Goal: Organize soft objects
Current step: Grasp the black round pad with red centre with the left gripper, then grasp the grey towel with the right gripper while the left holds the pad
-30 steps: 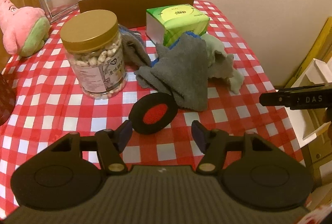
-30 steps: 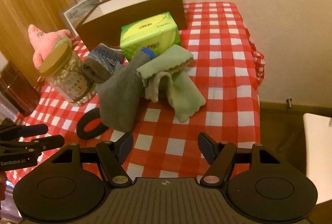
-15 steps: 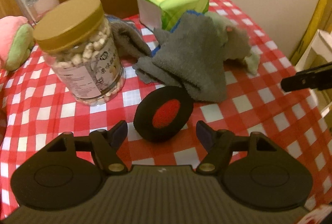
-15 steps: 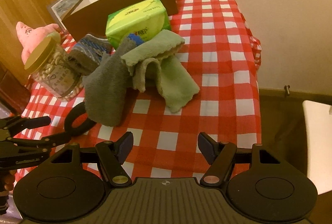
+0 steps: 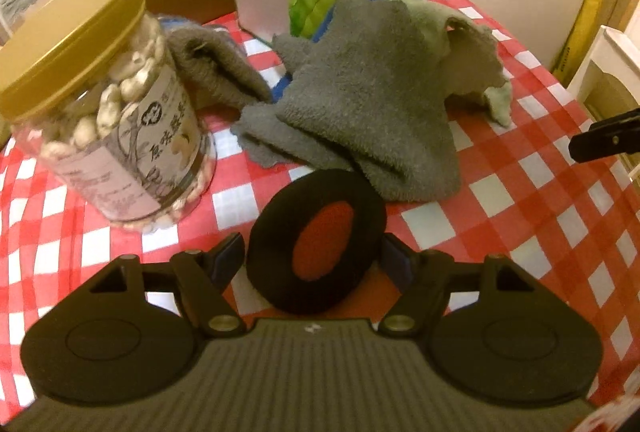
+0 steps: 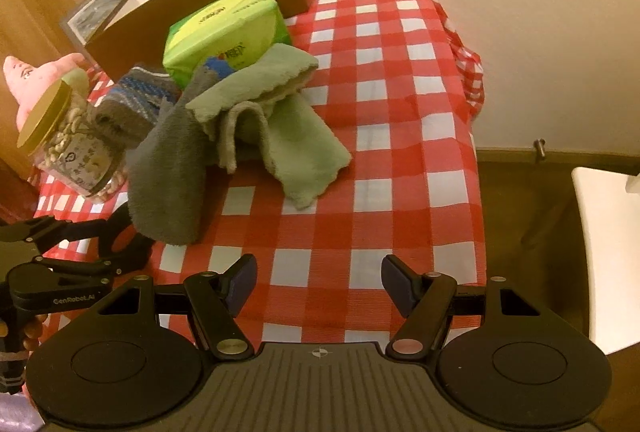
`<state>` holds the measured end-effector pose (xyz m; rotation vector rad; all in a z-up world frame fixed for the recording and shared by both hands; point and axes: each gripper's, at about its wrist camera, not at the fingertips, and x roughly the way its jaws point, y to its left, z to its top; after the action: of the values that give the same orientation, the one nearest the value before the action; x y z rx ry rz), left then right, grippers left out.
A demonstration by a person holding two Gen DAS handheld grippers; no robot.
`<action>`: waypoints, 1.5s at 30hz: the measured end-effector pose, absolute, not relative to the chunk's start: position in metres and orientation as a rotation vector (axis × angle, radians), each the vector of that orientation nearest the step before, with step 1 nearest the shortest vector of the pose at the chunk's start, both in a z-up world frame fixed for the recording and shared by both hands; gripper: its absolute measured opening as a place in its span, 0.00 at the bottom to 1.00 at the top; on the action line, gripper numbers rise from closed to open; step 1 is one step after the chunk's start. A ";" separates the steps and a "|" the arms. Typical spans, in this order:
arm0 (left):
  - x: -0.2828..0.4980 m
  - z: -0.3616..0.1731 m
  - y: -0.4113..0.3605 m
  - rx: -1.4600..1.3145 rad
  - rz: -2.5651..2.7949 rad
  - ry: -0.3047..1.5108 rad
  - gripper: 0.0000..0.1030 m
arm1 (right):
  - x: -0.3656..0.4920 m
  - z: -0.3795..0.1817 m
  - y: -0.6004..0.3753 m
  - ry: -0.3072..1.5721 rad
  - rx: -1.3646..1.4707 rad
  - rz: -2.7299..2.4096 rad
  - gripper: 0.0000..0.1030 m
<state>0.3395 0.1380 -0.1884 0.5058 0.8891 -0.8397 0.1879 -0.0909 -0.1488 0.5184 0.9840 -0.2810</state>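
Note:
A black foam ring with a red centre (image 5: 316, 244) lies on the checked tablecloth (image 5: 532, 200), between the fingers of my open left gripper (image 5: 314, 260). Behind it lie a grey towel (image 5: 360, 112), a light green cloth (image 6: 280, 120) and a striped grey-blue cloth (image 6: 132, 100). A green tissue pack (image 6: 224, 28) sits behind them. A pink plush (image 6: 32, 76) lies at the far left. My right gripper (image 6: 318, 278) is open and empty above the table's front edge. My left gripper also shows at the left of the right wrist view (image 6: 84, 244).
A clear jar of nuts with a gold lid (image 5: 104, 128) stands left of the ring. A long brown open box (image 6: 200, 0) runs along the back. A picture frame (image 6: 100, 8) leans behind it. The table edge drops off on the right, by a white chair (image 6: 608, 256).
My left gripper has moved forward and down, so the foam ring now sits between its fingers. My right gripper has shifted slightly and stays open.

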 end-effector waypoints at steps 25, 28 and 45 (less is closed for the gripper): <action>0.340 -0.161 0.203 0.322 -0.659 0.917 0.63 | 0.270 -0.163 -0.042 0.862 0.505 0.002 0.67; 0.340 -0.159 0.207 0.295 -0.644 0.922 0.63 | 0.286 -0.175 -0.040 0.868 0.506 -0.032 0.66; 0.329 -0.148 0.218 0.259 -0.643 0.922 0.63 | 0.271 -0.103 -0.017 0.659 0.229 0.052 0.08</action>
<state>0.3286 0.2178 -0.1482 0.2589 0.9216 -0.6427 0.2705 -0.0167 -0.1029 0.2292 0.6593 0.0520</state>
